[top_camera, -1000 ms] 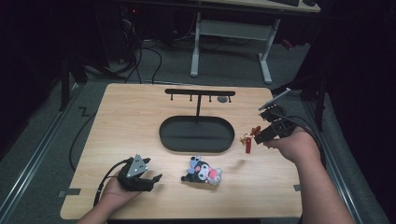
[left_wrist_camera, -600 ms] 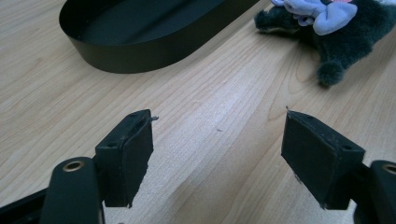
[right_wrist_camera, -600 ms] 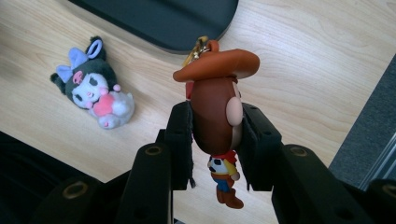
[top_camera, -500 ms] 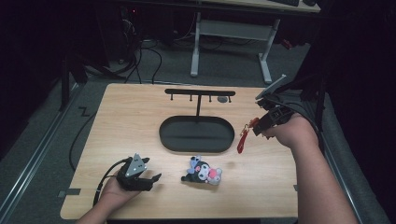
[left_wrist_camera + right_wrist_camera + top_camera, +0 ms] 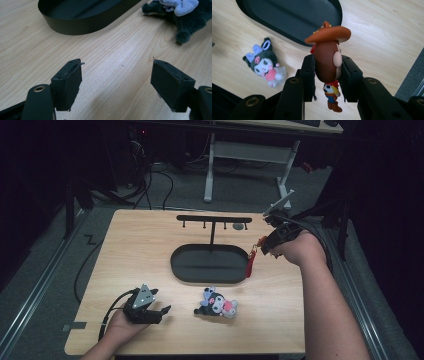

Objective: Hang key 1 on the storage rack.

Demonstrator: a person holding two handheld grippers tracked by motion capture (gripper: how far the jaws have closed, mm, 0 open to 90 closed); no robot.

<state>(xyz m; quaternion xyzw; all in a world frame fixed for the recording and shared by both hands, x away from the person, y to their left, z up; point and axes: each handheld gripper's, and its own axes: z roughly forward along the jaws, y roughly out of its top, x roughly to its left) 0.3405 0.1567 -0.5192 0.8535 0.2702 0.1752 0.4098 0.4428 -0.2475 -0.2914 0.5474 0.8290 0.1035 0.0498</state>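
One held item: cowboy figure [image 5: 327, 60], a keychain toy in a brown hat, clamped by the head in the right gripper [image 5: 327, 77].
Location: in the air over the right side of the table [image 5: 150, 245], just beyond the right end of the oval tray [image 5: 182, 270], below the right end of the hook rack [image 5: 212, 218].
Why held so: jaws pinch the wide head, which looks like it leaves the ring end free; my guess is it goes on a rack peg.
Axis: in the right gripper view the long axis runs along the jaws, hat and ring end pointing away from the hand, boots back toward the palm.
Strap: a red strap [image 5: 250, 266] dangles below the gripper over the tray's right edge.
Right gripper state: clenched on the figure's head, both pads pressing.
Left gripper [image 5: 159, 312]: jaws apart, nothing between them, resting on the near left of the table.
Other item: dark plush toy [image 5: 216, 302] lies near of the tray, just right of the left gripper, likely next.
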